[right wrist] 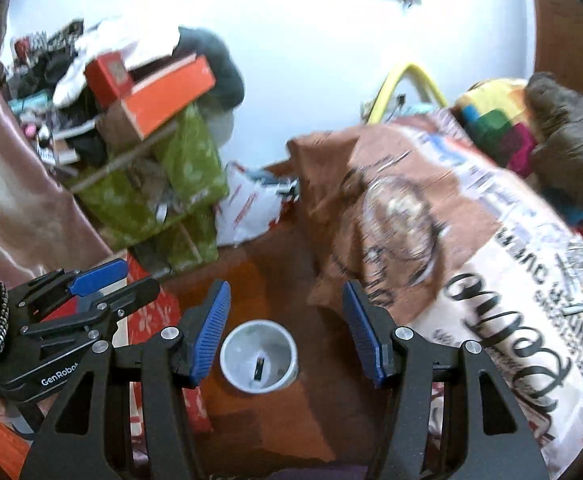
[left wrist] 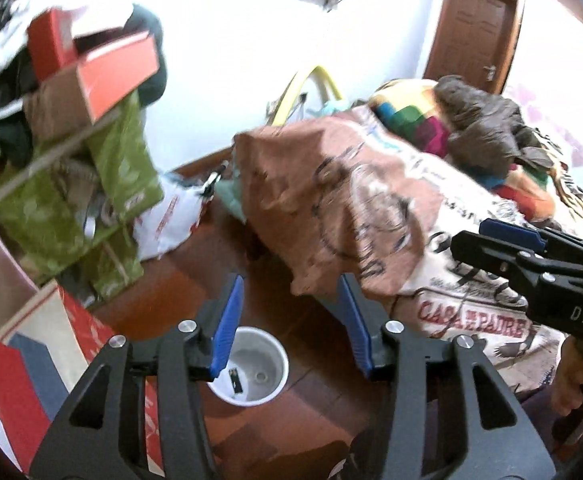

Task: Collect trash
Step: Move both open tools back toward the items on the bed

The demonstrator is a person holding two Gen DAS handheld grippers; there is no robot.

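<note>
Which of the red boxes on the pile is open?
The long orange-red box, lid lifted, brown inside showing. The small red box behind it is closed.

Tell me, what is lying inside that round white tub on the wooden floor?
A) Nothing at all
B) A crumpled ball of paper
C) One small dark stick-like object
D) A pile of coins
C: the round white tub holds only one small dark stick-like object on its pale bottom, seen in both views; what that object is cannot be told.
</note>
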